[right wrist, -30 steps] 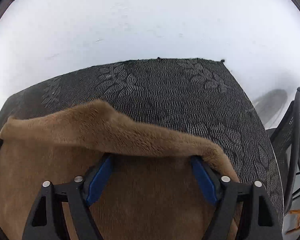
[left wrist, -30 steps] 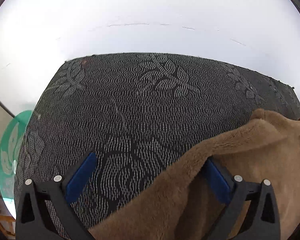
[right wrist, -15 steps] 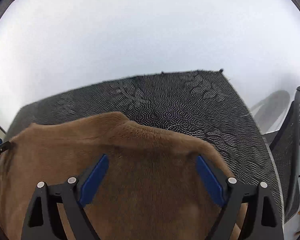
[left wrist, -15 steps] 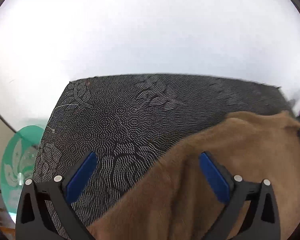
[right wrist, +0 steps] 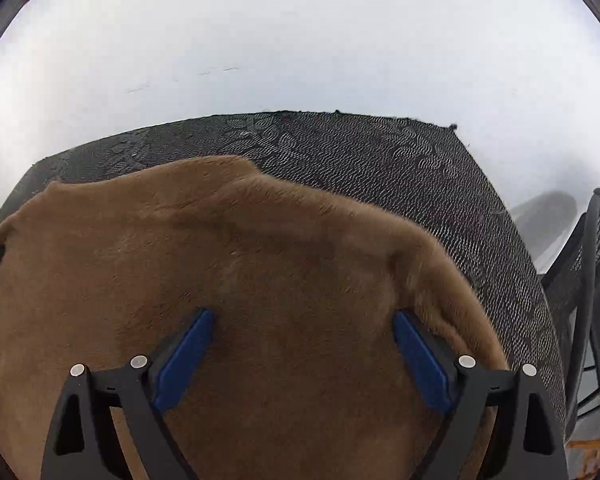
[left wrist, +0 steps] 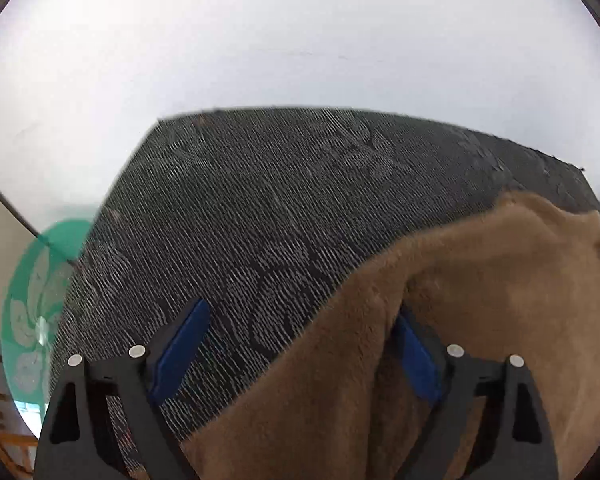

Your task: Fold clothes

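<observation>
At the near edge of the table, the left gripper [left wrist: 302,354] stands wide, its jaws just closing a little over the brown fleece garment's [left wrist: 480,300] border, one pad tucked under a fold, nothing pinched. The right gripper [right wrist: 300,354], jaws just widening, hovers spread above the fleece [right wrist: 220,260], gripping nothing. The garment looks soft, plush and light, likely to slump; its thick rolled hem seems the best hold. Beyond, the dark patterned tablecloth [left wrist: 280,200] runs to the far edge. Only the left view shows a green disc [left wrist: 32,312]; only the right, a mesh chair [right wrist: 592,256].
</observation>
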### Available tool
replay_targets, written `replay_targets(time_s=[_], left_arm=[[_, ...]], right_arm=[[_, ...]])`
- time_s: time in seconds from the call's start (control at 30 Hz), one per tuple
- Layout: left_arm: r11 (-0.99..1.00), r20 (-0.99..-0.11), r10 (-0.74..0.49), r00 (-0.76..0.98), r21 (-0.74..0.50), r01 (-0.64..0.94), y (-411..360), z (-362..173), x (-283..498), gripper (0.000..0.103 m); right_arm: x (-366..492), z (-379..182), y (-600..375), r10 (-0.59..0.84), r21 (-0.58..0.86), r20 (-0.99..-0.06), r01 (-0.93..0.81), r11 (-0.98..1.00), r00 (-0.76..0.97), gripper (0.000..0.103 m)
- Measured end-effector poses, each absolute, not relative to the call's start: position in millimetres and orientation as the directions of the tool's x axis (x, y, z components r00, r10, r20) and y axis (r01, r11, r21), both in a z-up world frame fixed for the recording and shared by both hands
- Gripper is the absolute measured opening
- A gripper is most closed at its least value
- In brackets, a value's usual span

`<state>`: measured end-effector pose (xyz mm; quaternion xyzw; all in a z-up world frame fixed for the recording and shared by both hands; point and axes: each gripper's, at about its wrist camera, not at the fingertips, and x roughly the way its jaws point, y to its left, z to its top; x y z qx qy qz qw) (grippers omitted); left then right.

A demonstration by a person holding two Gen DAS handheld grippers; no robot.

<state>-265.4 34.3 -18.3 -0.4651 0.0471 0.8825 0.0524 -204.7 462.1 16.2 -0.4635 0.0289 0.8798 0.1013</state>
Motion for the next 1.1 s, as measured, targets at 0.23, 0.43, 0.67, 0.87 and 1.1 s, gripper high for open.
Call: replay_targets(time_s=[0.23,0.43,0.67,0.87,1.1], left_arm=[[-0.994,-0.816,0.014,-0.578,0.050,-0.094,28.1,-18.5,-277.7,0.092],[-0.972,-0.778,-0.111,-0.619,0.214,-0.094,49.8,-14.8,-271.9,0.094],[-0.916,-0.736,-0.103,-0.669,0.332,-0.224,75.2,23.4,-208.2,0.094],[-0.860,-0.757,-0.098,-0.646,0.392,-0.328,81.7,15.0,-152.6,0.094],[-0.941,-0.791,-0.048,-0.610,0.241,-0.239,48.1,-11.1,-151.2,0.100]], right_arm=[[-217.0,13.2,467.7,0.159,-0.041,-0.824,-0.222,-0.974,-0.544,0.102],[-217.9,14.5,466.0,0.156,-0.038,-0.825,-0.222,-0.974,-0.543,0.102],[-165.1,56.2,445.2,0.123,-0.045,-0.814,-0.150,-0.988,-0.568,0.102],[-94.1,65.7,402.9,0.039,-0.052,-0.853,0.010,-0.999,-0.521,0.102],[-53.4,25.9,389.7,-0.008,-0.028,-0.890,0.074,-0.997,-0.456,0.103]])
